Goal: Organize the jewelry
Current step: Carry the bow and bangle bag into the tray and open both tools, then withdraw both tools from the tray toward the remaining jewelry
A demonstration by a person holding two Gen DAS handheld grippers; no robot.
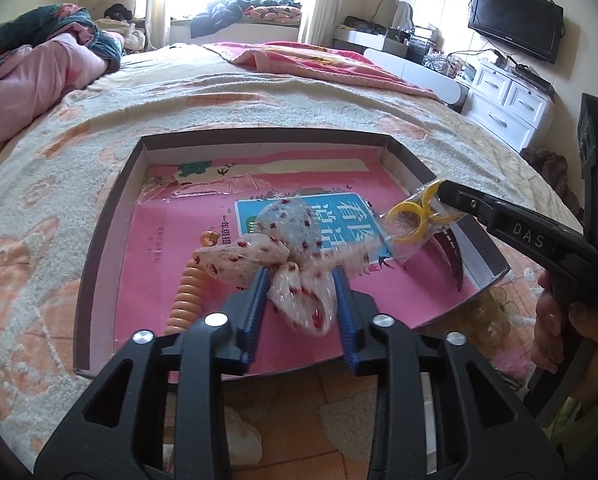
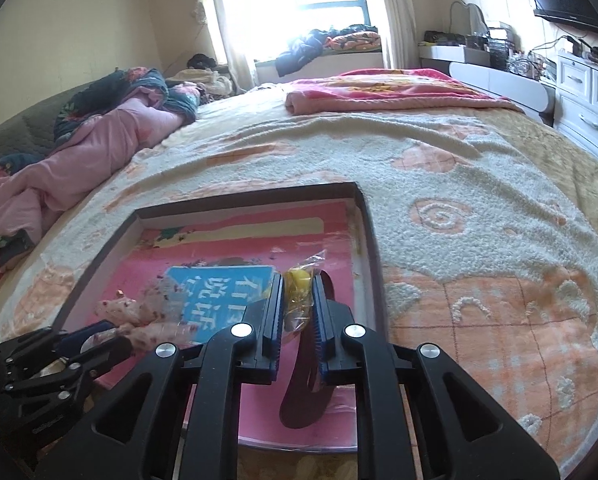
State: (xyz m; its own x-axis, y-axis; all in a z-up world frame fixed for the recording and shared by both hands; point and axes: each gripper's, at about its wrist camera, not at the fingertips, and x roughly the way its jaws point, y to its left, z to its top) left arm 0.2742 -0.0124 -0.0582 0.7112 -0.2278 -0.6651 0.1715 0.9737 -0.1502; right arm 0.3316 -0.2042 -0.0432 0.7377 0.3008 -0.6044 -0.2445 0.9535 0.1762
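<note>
- Left gripper (image 1: 301, 292): jaws partly open around a fabric bow hair piece (image 1: 283, 252). Bow sits between the blue ribbed pads (image 1: 255, 312); pads don't look to be pressing it now, so I'd say it's loose or being let go, not clamped.
- Bow: soft sheer/lace cloth, cream w/ red specks, floppy lobes, very light. Will crumple, not break. Best hold at the gathered centre knot; lobes just slip and fold.
- Right gripper (image 2: 297, 300): jaws nearly closed, pinching a small clear plastic bag (image 1: 413, 220) w/ yellow rings inside. Grip is on the crinkly film, not the rings.
- Bag: thin, slick, light; rings stiff plastic, smooth, round. Film could slide out of the pads, so grab near the bunched top edge.
- Both items hang over a shallow cardboard box lid (image 1: 111, 184) w/ dark rim, on the bed (image 1: 39, 216). Bow is near-centre; bag toward the right side.
- In the box: pink booklet (image 1: 147, 256) w/ blue label, glossy under clear wrap, flat.
- Orange coil hair tie (image 1: 187, 296) lies left of the bow; springy plastic, easy to hook.
- Dark red curved hair clip (image 1: 451, 256) near the right wall; rigid, smooth, prob. brittle at the teeth, take it mid-span.
- Bed cover is a fluffy cream/orange blanket; small bits could snag or get lost in it.
</note>
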